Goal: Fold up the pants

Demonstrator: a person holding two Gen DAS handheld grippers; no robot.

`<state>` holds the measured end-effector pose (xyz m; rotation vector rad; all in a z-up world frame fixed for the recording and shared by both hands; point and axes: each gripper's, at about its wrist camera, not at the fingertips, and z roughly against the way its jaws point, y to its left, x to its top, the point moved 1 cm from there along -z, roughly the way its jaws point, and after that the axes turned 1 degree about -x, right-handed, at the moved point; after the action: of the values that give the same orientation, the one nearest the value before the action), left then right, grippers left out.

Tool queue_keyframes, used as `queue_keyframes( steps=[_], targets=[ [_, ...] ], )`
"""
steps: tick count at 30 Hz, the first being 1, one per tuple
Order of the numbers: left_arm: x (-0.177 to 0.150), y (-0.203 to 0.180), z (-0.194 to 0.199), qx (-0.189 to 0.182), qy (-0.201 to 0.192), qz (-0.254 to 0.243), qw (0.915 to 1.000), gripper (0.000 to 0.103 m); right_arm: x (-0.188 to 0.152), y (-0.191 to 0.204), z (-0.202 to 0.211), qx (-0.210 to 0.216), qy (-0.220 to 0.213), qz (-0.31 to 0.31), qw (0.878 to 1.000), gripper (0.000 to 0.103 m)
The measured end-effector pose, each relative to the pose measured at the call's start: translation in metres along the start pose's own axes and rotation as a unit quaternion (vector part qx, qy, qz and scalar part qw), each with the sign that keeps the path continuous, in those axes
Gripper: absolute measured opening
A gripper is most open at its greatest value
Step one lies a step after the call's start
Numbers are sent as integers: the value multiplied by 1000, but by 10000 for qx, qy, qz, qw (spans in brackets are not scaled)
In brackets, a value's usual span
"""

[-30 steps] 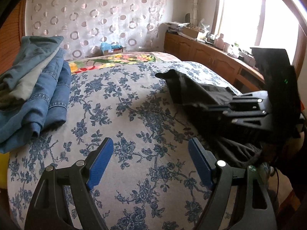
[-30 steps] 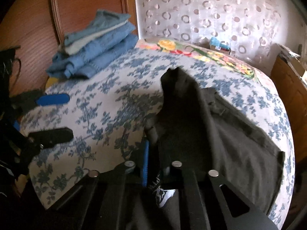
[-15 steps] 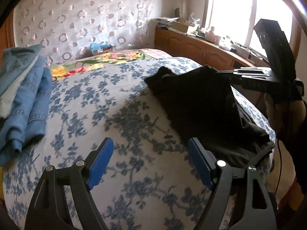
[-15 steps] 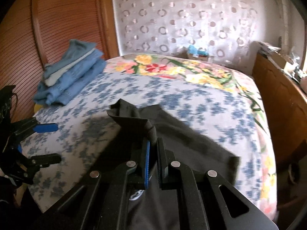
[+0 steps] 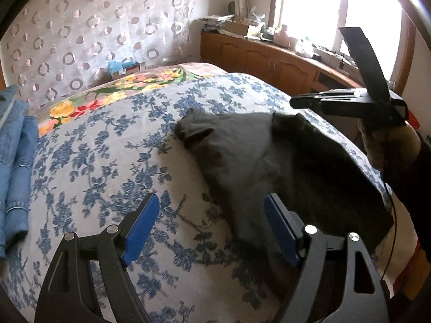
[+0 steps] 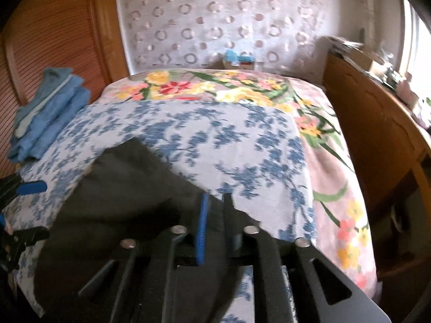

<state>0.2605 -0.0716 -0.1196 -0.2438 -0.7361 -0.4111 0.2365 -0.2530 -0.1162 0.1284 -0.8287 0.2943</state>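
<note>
Dark grey pants [image 5: 258,161] lie spread on the blue-flowered bedspread [image 5: 107,161], on its right half. My left gripper [image 5: 210,215] is open and empty, low over the bed, with its right finger beside the pants' near edge. My right gripper [image 6: 215,210] is shut on an edge of the pants [image 6: 121,188] and holds that edge lifted. It also shows in the left wrist view [image 5: 299,102], above the pants' far right corner.
A stack of folded blue jeans [image 5: 13,161] lies at the bed's left side, also in the right wrist view [image 6: 45,110]. A colourful floral blanket [image 6: 229,86] covers the far end. Wooden cabinets [image 5: 269,59] run along the right under the window.
My right gripper has carried the pants' edge up and to the right, and the bunched pants have spread out flatter over the bed. My left gripper has stayed open and shifted toward the pants.
</note>
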Motion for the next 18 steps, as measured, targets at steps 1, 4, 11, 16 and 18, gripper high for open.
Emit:
queue_keyframes(
  steps=[1, 4, 11, 16, 18],
  targets=[
    [0, -1, -3, 13, 35, -11, 10000, 81, -1, -4, 0, -27, -16, -44, 10000, 19],
    [-1, -1, -10, 37, 123, -24, 9999, 81, -4, -4, 5, 71, -95, -94, 9999, 19],
    [-1, -1, -21, 73, 359, -10, 9993, 81, -12, 7, 19, 395, -202, 39, 9990, 19],
    [-1, -3, -26, 101, 502, -15, 9987, 81, -12, 26, 18, 486, -142, 406, 9979, 19],
    [-1, -2, -27, 100, 498, -15, 9987, 81, -12, 31, 11, 419, -50, 564, 9975, 19]
  ],
)
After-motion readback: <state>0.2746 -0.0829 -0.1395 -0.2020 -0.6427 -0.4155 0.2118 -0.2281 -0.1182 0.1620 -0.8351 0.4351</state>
